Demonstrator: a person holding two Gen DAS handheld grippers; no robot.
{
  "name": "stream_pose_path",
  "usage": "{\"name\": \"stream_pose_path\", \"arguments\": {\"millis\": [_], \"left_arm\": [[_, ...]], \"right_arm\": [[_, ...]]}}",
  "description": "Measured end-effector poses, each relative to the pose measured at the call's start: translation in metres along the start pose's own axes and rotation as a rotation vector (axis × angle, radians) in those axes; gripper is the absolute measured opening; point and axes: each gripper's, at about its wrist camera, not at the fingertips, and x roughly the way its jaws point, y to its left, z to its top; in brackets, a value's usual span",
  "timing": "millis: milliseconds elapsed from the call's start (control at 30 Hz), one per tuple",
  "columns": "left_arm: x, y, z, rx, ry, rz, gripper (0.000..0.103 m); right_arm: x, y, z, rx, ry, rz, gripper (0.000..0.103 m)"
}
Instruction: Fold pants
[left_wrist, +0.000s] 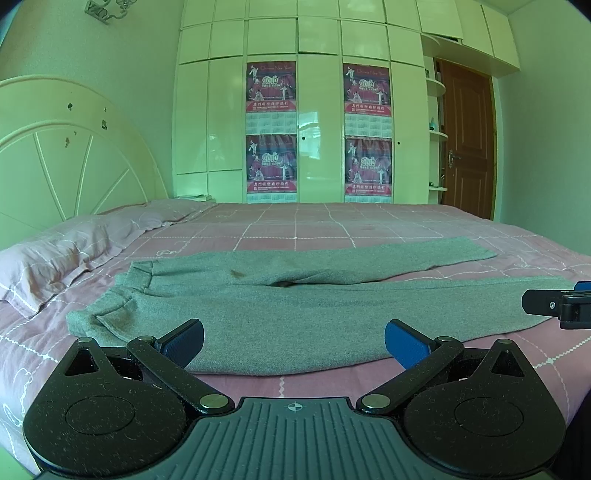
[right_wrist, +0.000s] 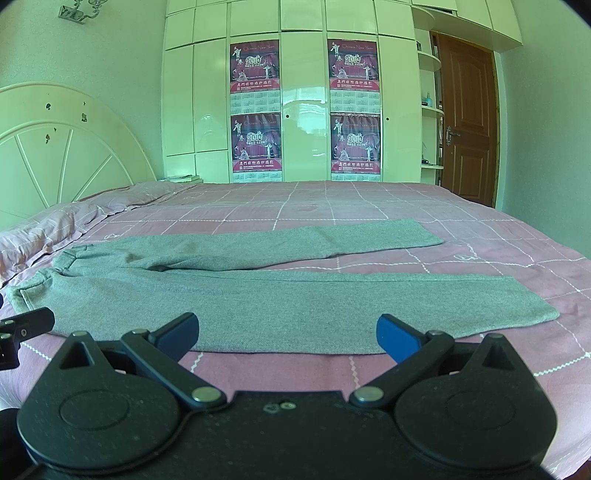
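Note:
Grey pants (left_wrist: 295, 314) lie flat on the pink checked bed, waistband to the left, both legs stretched to the right with a gap between them. My left gripper (left_wrist: 293, 341) is open, its blue pads just short of the near leg's front edge, towards the waist end. In the right wrist view the same pants (right_wrist: 280, 302) spread across the bed, and my right gripper (right_wrist: 286, 332) is open at the near leg's front edge, nearer the cuff end. Nothing is held. Part of the right gripper shows at the left wrist view's right margin (left_wrist: 557, 304).
A pink pillow (left_wrist: 55, 254) lies at the left by the cream headboard (left_wrist: 66, 155). White wardrobe doors (left_wrist: 317, 129) with red posters stand behind the bed, and a brown door (left_wrist: 467, 140) is at the right. The bedsheet (right_wrist: 369, 206) beyond the pants is bare.

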Motion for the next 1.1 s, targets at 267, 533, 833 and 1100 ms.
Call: {"name": "stream_pose_path", "arguments": {"millis": [267, 533, 833, 1100], "left_arm": [[0.0006, -0.0002, -0.0002, 0.005, 0.001, 0.002, 0.103], [-0.0004, -0.0016, 0.0002, 0.011, 0.001, 0.001, 0.103], [-0.0007, -0.0023, 0.0001, 0.015, 0.002, 0.001, 0.103], [-0.0006, -0.002, 0.0001, 0.014, 0.002, 0.002, 0.103]], "right_arm": [[-0.0006, -0.0001, 0.0008, 0.0, 0.001, 0.0, 0.097], [-0.0008, 0.0001, 0.0014, 0.0, 0.002, 0.0, 0.097], [-0.0012, 0.0, 0.0024, -0.001, 0.003, 0.001, 0.097], [-0.0015, -0.0003, 0.0024, -0.001, 0.005, 0.001, 0.097]]}}
